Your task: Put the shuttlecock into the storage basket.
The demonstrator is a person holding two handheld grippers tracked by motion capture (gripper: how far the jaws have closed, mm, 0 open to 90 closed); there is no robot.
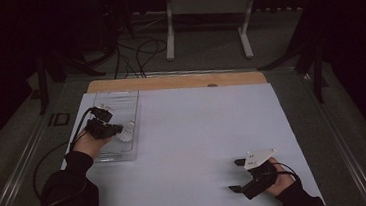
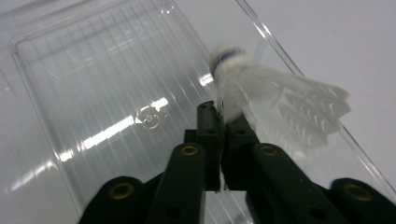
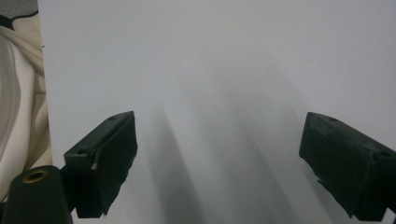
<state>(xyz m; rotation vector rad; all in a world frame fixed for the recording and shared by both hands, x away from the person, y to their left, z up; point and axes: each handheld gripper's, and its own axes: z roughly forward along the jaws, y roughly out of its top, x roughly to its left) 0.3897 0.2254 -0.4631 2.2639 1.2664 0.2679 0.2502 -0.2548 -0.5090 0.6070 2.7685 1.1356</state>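
1. A clear plastic tray [image 1: 106, 154] lies on the left side of the table [image 1: 193, 132], its long side running away from the person.
2. The tray [image 2: 93, 79] is a shallow rectangle with rounded corners, a raised rim and fine ribs across its floor; lamp light glints on it in bright streaks, and a small round moulding mark sits near its middle.
3. A white shuttlecock [image 1: 127, 132] is over the near right part of the tray, close to the right rim.
4. In the left gripper view the shuttlecock [image 2: 275, 95] lies tilted, its rounded cork end with a dark band pointing up and away, its feathered skirt fanning out to the right across the tray's rim; it is slightly blurred.
5. The left hand-held gripper [image 2: 219, 116] has its jaws nearly together, pinching the shuttlecock at the feather stems just behind the cork.
6. In the high view the left hand-held gripper [image 1: 118, 131] sits above the tray, a cable trailing back from it along the dark sleeve.
7. The right hand-held gripper [image 1: 237, 176] rests near the front right edge of the table, well apart from the tray.
8. Its jaws stand wide apart with nothing between them; the right gripper view shows the right hand-held gripper [image 3: 219, 154] over smooth, matt white tabletop.
9. The table has a pale wooden strip [image 1: 176, 81] along its far edge.
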